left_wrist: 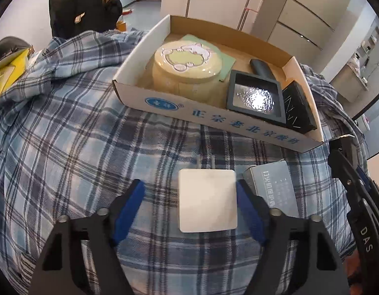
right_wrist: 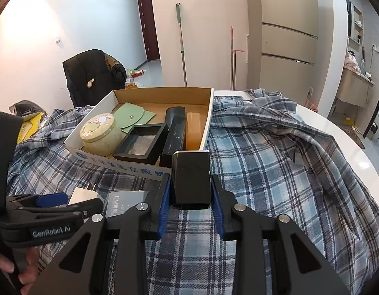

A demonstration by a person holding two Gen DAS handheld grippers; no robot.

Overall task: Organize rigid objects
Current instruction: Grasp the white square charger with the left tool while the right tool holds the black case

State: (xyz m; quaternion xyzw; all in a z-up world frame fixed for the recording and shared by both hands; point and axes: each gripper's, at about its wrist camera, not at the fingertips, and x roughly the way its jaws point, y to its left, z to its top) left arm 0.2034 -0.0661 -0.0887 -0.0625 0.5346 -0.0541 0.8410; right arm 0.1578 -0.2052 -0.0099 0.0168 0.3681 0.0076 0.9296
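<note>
Far left: a yellow packet (left_wrist: pixel 7 73) lies at the left edge of the desk (right_wrist: pixel 337 127); I can't make out its print. A blue plaid cloth (left_wrist: pixel 66 147) covers the rest.

Now my left gripper (left_wrist: pixel 189 184), the strap reading "GenRobot.AI". Its jaws stand open around the white charger (left_wrist: pixel 207 200), a flat rounded square lying prongs-away on the cloth. The right pad is right up against it; the left pad is well clear. Nothing is gripped.

Just right of it lies a grey box (left_wrist: pixel 275 189) with Chinese characters too blurred to read, touching or nearly touching the charger.

Behind them, toward the far edge of the desk, is the cardboard box (left_wrist: pixel 214 120), with a blue oval logo and a row of blue Chinese characters along its near wall. Inside, left to right: a round cream tin (left_wrist: pixel 187 66) with a cartoon animal on the lid, a green snap pouch (right_wrist: pixel 130 115) under and behind it, a black frame case (left_wrist: pixel 255 95) with shiny film, a dark handle-like thing (left_wrist: pixel 260 67), a black slab (left_wrist: pixel 297 108) with thin white line markings, and an orange block (right_wrist: pixel 194 130) against the right wall.

Right side: my right gripper (right_wrist: pixel 190 178), "DAS" on its strap, jaws clamped on a glossy black block (right_wrist: pixel 190 169) with a silvery rim, held upright over the cloth at the cardboard box's near right corner.
</note>
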